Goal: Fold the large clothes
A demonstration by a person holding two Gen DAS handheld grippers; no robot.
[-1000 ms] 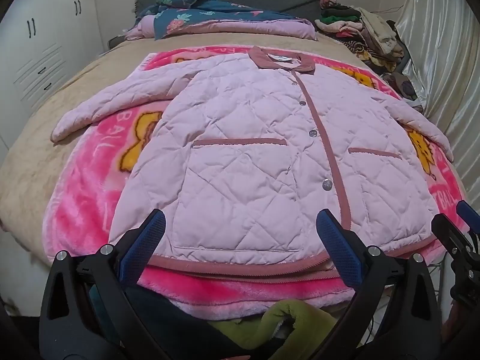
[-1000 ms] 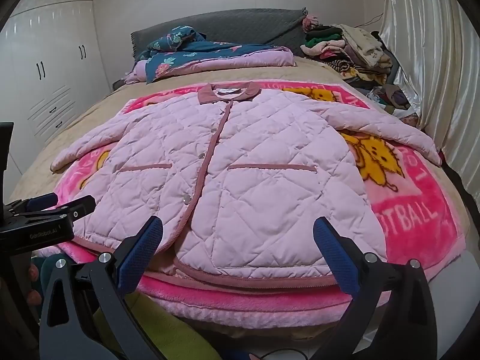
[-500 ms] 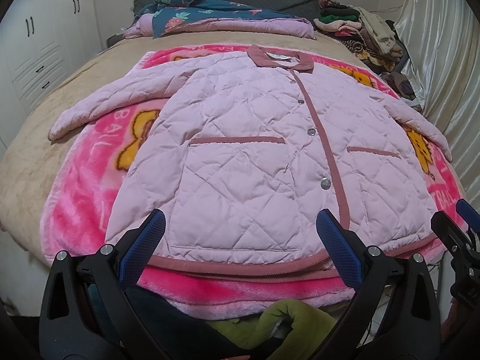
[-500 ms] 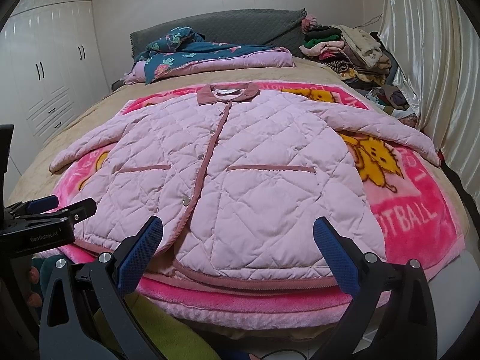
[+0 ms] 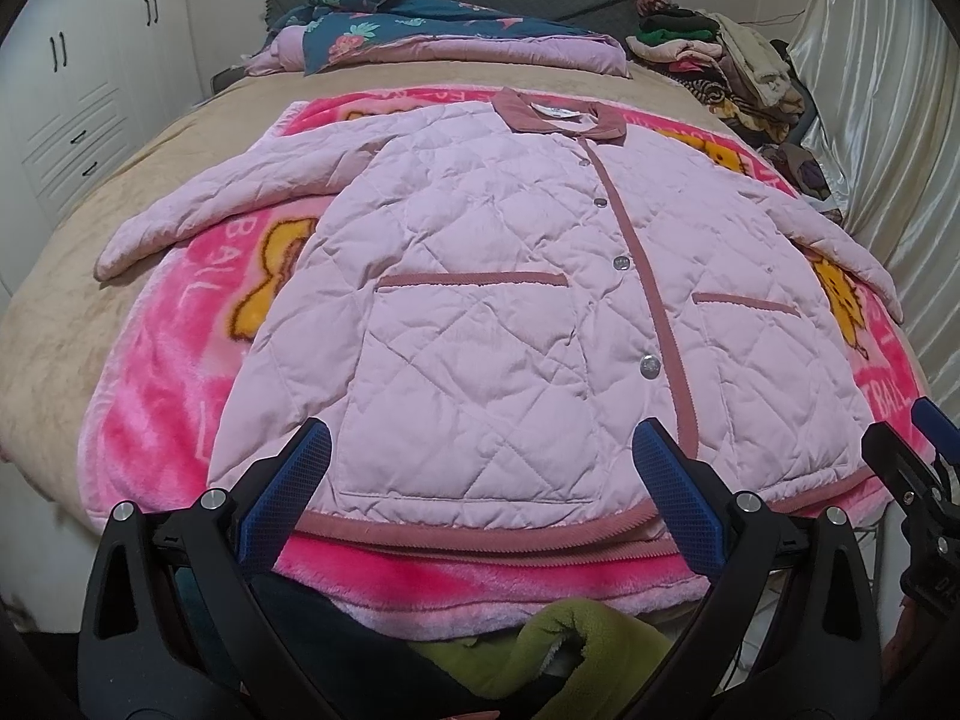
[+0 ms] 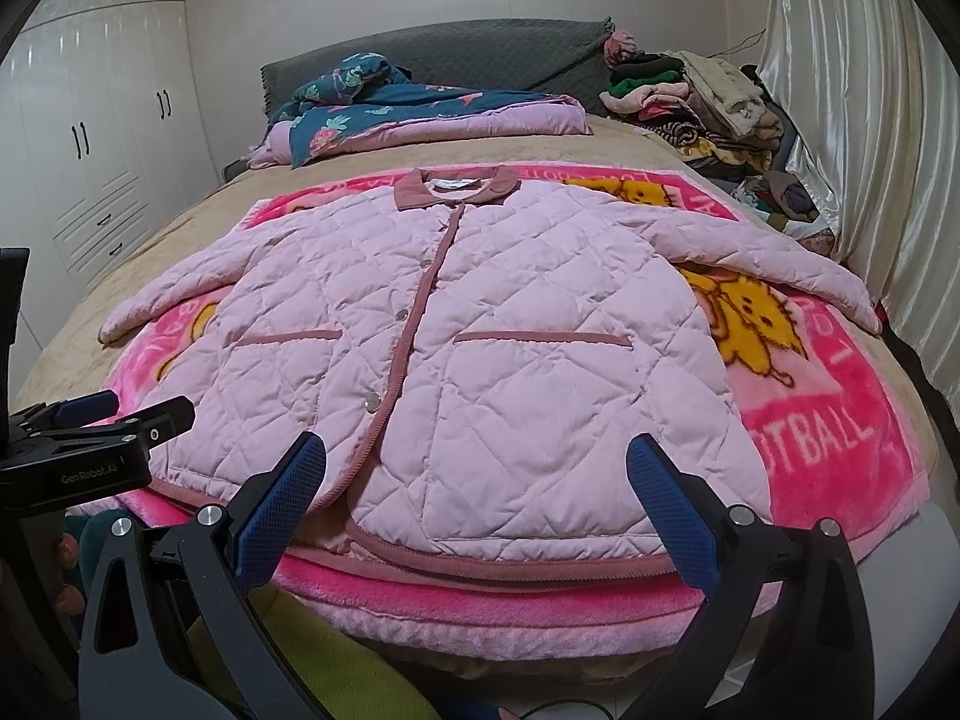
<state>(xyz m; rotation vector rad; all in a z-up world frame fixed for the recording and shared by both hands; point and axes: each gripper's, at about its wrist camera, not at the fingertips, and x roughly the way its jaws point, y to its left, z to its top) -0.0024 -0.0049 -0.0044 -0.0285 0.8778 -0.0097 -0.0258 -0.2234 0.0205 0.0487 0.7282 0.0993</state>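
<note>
A pink quilted jacket (image 5: 510, 300) is being shown spread flat and buttoned, front up, on a bright pink cartoon blanket (image 5: 168, 396) covering the near part of the bed (image 5: 60, 300), with its collar at the far end, its hem at the near edge and both sleeves stretched out to left and right. The left gripper (image 5: 480, 480) and the right gripper (image 6: 480, 480) are being held just above the hem with their jaws spread wide, nothing being gripped. A folded floral quilt (image 6: 420, 114) and a pile of clothes (image 6: 690, 102) are being seen at the far end of the bed.
</note>
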